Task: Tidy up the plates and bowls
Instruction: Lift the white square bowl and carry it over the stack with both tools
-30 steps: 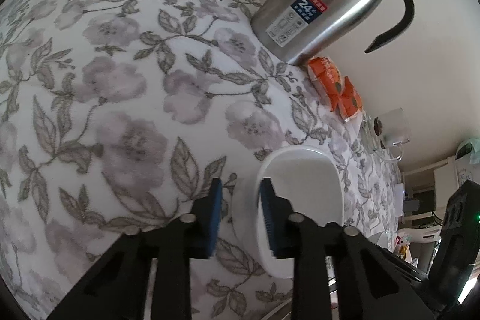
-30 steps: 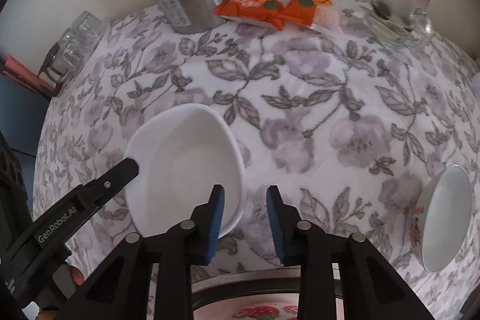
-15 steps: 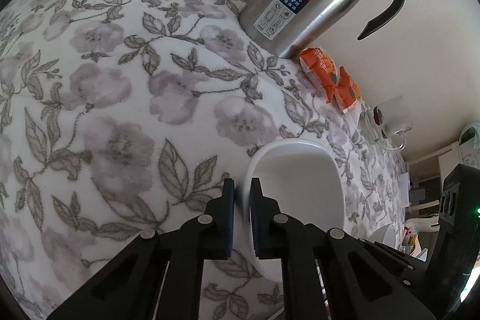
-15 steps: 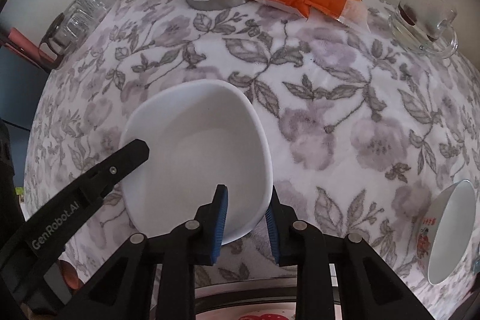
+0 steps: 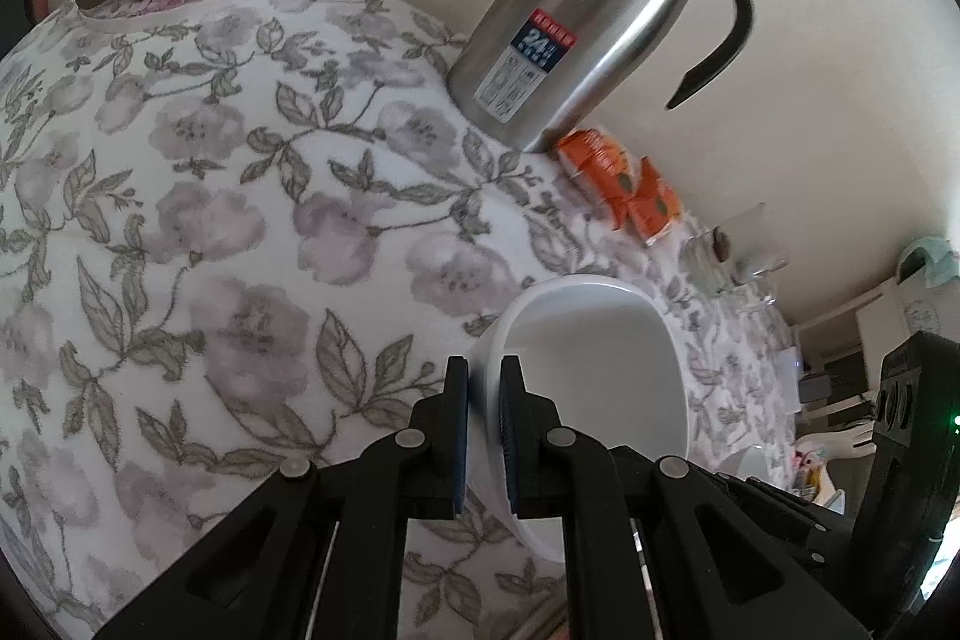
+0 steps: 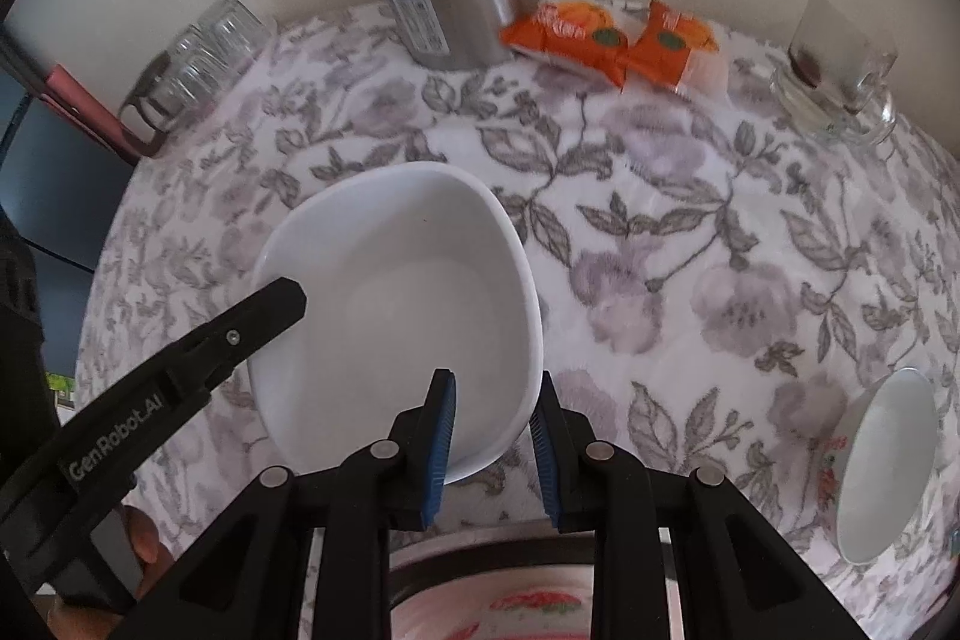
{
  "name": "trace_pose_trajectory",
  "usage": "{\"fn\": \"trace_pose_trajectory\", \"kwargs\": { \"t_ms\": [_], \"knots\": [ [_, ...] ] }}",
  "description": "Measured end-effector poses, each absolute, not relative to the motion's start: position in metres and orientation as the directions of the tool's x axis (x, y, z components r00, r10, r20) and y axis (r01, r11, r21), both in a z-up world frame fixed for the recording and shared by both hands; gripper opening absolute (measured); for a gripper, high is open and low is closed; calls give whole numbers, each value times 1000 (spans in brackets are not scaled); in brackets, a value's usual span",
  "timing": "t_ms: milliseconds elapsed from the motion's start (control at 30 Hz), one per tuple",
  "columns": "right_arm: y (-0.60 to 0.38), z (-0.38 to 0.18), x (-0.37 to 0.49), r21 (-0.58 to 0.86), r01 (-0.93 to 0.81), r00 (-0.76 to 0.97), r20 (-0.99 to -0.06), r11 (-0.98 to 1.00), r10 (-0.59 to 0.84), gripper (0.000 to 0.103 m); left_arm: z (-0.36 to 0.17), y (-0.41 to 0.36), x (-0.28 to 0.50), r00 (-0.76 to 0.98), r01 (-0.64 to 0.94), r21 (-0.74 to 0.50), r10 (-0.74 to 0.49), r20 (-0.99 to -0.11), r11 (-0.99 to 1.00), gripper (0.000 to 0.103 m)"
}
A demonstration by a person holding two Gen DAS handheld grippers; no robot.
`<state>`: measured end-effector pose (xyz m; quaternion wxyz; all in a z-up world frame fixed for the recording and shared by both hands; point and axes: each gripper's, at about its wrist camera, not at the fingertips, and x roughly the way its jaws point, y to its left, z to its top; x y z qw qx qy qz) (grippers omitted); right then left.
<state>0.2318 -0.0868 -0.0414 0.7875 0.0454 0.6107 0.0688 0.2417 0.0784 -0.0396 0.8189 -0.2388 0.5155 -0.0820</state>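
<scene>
Both tools grip the white bowl [image 6: 408,304] at once: the left tool [image 5: 480,430] is clamped tight on the rim near the bottom centre of its view, and the right tool [image 6: 489,436] pinches the opposite rim, low in the middle of the right wrist view, one pad inside the bowl and one outside. The bowl sits in the middle of that frame over the flowered table [image 6: 690,232], and looks to be just coming off the cloth, so the step in hand seems to be lifting it to stack or place it. A second bowl [image 6: 888,466] with a red print lies at the lower right, and a plate [image 6: 510,604] with a red pattern shows at the bottom edge; either could be the target. The next move calls for keeping both grips level so the bowl does not twist. The steel jug [image 5: 594,22] carries a label reading "24"; the left tool's arm reads "GenRobot.AI".
</scene>
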Motion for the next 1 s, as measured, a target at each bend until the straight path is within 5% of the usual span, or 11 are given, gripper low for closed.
{"fn": "trace_pose_trajectory", "kwargs": {
  "t_ms": [433, 1000],
  "knots": [
    [-96, 22, 192, 183, -75, 368, -909, 980, 198, 27, 34, 67, 206, 557, 8, -460, -386, -736, 888, 10],
    [-126, 53, 135, 224, -73, 468, -853, 972, 232, 27, 61, 44, 160, 579, 84, -466, -424, -697, 881, 10]
  ]
}}
